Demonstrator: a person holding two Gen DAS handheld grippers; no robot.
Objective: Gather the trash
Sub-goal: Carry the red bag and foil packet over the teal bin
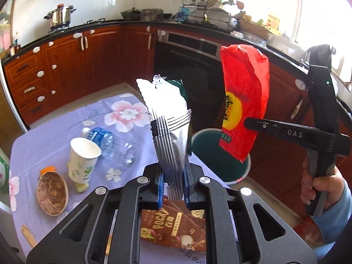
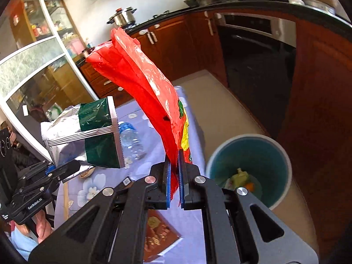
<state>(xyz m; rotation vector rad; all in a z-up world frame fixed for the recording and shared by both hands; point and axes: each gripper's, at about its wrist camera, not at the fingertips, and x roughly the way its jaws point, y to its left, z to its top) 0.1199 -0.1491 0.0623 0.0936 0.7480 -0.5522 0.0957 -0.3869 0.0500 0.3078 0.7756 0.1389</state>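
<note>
**Two wrappers held aloft beside the bin**

The left gripper (image 1: 173, 189) pinches a silver-and-green foil bag (image 1: 169, 118) above the floral tablecloth (image 1: 55, 127). The right gripper (image 2: 175, 180) clamps a red snack wrapper (image 2: 140, 66) near the bin (image 2: 248, 154) (contents blurred). A Pocky box (image 1: 173, 231) lies half hidden below.

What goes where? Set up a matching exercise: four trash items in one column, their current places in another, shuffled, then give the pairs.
Items:
1. red wrapper
2. silver-green bag
3. plastic bottle
4. Pocky box

Places:
A. lying on its side on the tablecloth
B. clamped in the right hand-held gripper
C. flat on the table below the left gripper
D. clamped in the left hand-held gripper

Pairs: 1-B, 2-D, 3-A, 4-C
</note>
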